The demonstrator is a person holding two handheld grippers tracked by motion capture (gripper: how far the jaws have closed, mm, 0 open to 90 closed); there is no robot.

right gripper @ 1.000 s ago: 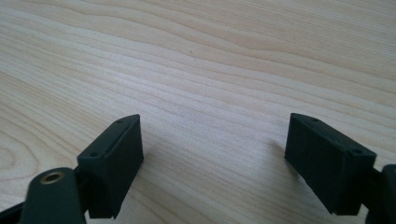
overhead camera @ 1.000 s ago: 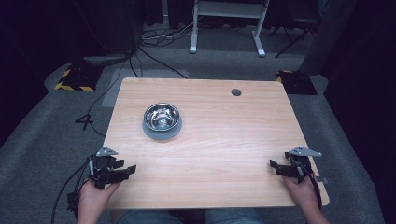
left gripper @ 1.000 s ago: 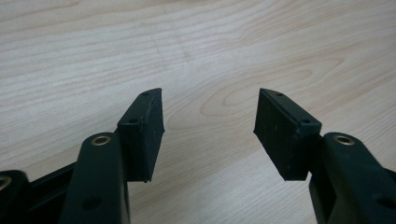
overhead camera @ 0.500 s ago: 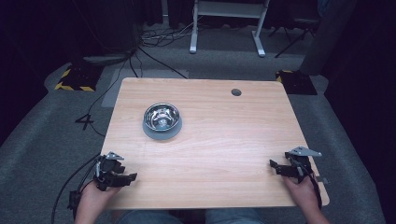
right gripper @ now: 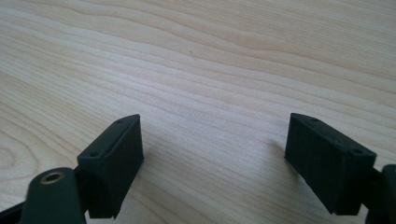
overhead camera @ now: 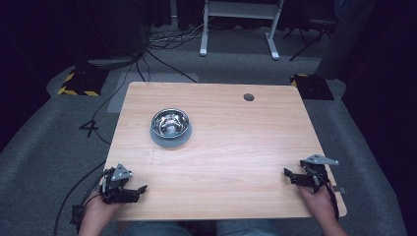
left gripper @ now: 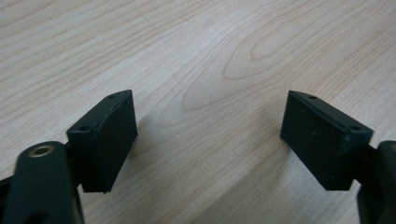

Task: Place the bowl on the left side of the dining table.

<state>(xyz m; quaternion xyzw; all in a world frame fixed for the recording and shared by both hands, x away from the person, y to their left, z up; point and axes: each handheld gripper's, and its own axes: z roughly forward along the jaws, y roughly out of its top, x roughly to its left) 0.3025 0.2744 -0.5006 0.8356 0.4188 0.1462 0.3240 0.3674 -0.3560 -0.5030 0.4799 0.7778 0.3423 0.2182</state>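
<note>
Looking down from the high view, I rest my left tongs (overhead camera: 140,189) and right tongs (overhead camera: 290,176) at the tabletop's (overhead camera: 236,147) near corners, well apart from the steel bowl (overhead camera: 170,124). Left gripper view: jaws spread, nothing between. Right gripper view: likewise released. Nothing seems started; any next move probably means reaching forward to the bowl.

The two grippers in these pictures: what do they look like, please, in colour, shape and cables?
Both are black. The left claw and the right claw each have two flat, block-like jaws with small screw holes; a brass-coloured pivot shows beside one jaw. In the high view, each carries a grey three-cornered plate on top, and a black cable trails from each.
</note>
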